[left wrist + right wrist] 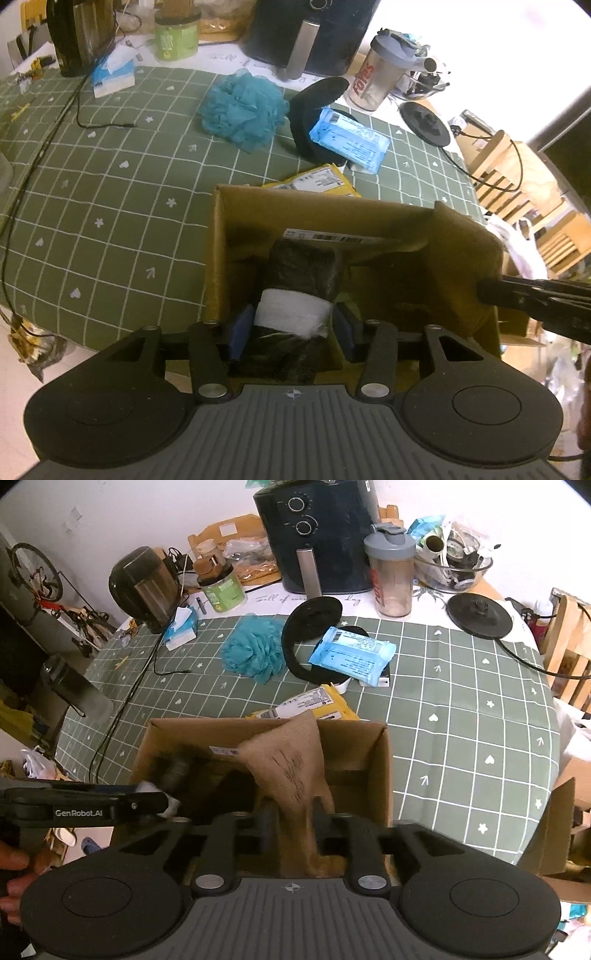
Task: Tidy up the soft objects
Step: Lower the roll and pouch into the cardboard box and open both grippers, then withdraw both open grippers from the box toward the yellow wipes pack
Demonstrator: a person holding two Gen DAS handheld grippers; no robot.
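Both feeds reach me dim and warm-tinted, with soft focus and heavy fisheye bending; the corners are blacked out. On the left wrist view, a blown-out white glare sits at 2 o'clock, washing out detail there. The cardboard box [461, 236] interior is deep in shadow. The tablecloth [461, 701] grid curves hard toward the rim, and the white wall at 11 o'clock is evenly lit.
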